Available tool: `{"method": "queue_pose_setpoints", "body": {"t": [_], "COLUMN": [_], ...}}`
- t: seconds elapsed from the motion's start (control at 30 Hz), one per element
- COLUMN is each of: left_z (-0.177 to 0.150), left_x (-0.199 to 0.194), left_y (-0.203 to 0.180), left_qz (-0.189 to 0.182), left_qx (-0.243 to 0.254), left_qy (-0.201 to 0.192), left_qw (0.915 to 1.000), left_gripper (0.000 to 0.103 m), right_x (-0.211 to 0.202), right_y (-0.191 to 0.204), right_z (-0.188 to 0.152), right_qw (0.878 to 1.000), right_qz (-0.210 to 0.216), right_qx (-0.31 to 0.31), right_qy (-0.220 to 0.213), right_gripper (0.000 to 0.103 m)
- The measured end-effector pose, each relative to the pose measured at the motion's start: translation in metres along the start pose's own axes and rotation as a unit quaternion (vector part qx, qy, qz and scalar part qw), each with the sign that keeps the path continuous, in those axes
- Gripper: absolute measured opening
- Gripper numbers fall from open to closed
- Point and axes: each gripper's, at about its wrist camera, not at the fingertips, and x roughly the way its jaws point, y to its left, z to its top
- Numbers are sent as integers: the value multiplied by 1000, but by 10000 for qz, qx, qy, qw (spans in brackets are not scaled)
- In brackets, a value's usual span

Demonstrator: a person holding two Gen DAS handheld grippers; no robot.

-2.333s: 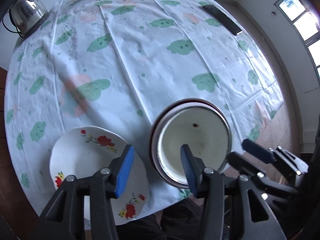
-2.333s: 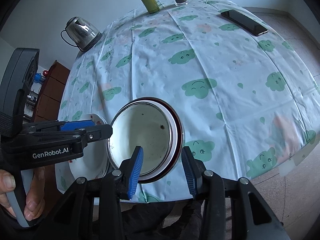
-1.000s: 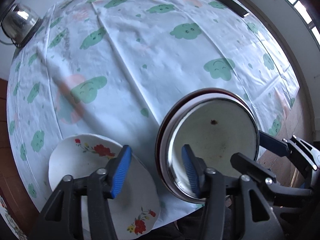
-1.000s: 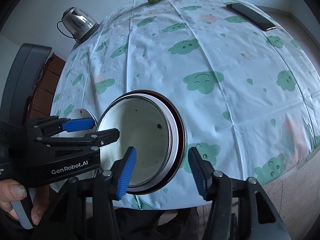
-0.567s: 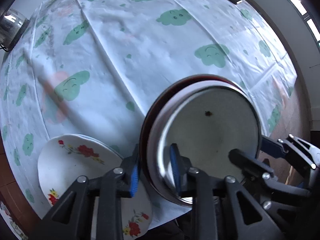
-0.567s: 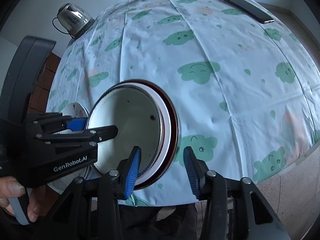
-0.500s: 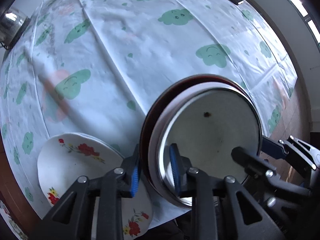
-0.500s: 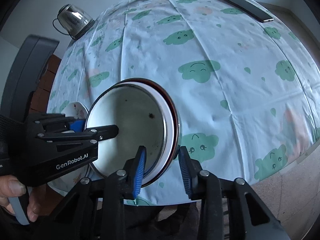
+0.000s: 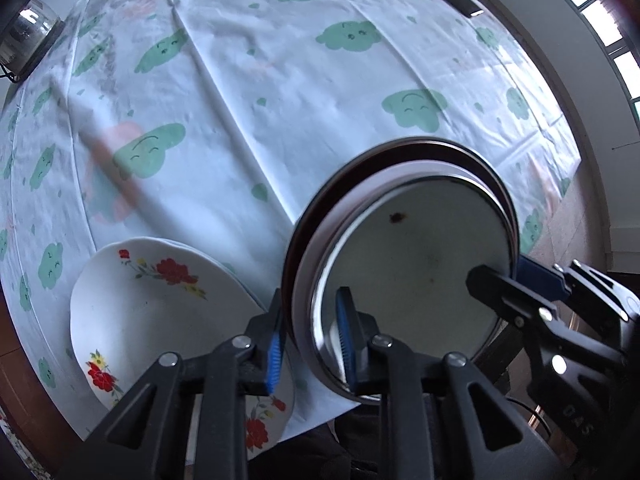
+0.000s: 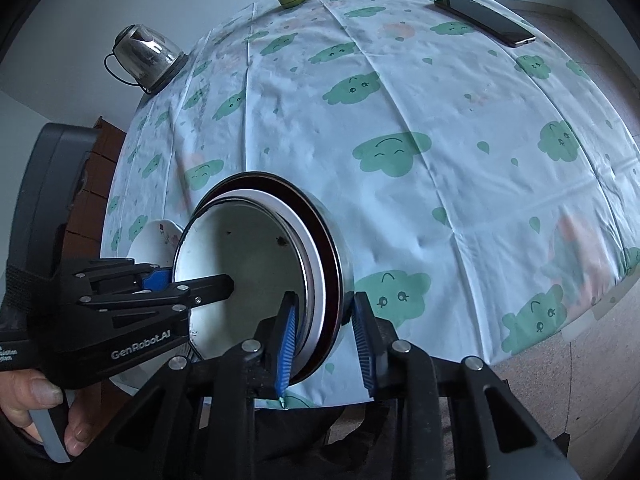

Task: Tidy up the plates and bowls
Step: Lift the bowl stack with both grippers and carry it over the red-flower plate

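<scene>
Both grippers, left (image 9: 310, 334) and right (image 10: 326, 338), are closing on opposite rims of the nested bowls (image 9: 420, 272), pads gripping, poised to lift them, likely toward the plate (image 9: 160, 304).

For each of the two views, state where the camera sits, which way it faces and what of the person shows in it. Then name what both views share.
Left wrist: on the left gripper, facing steeply down at the stacked bowls and floral plate; no hand visible.
Right wrist: on the right gripper, angled down across the table toward the kettle and phone; a hand shows lower left.
Shared: the bowls' rim between both closing jaws, each other's gripper, plate, kettle, phone, cloud tablecloth.
</scene>
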Motion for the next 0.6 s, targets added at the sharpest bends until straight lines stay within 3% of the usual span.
{"method": "queue_pose_setpoints", "body": {"t": [0.6], "left_z": [-12], "left_x": [-51], "left_y": [26], "left_qz": [-144], "left_qx": [-262], "left_qy": [-283], "left_qw": [9992], "left_gripper": [21], "right_x": [-16], "right_y": [21], "right_z": [-1], "right_qw": [9994], "right_qz": [65], "right_qx": [-309], "right_qy": [116], "right_gripper": [30]}}
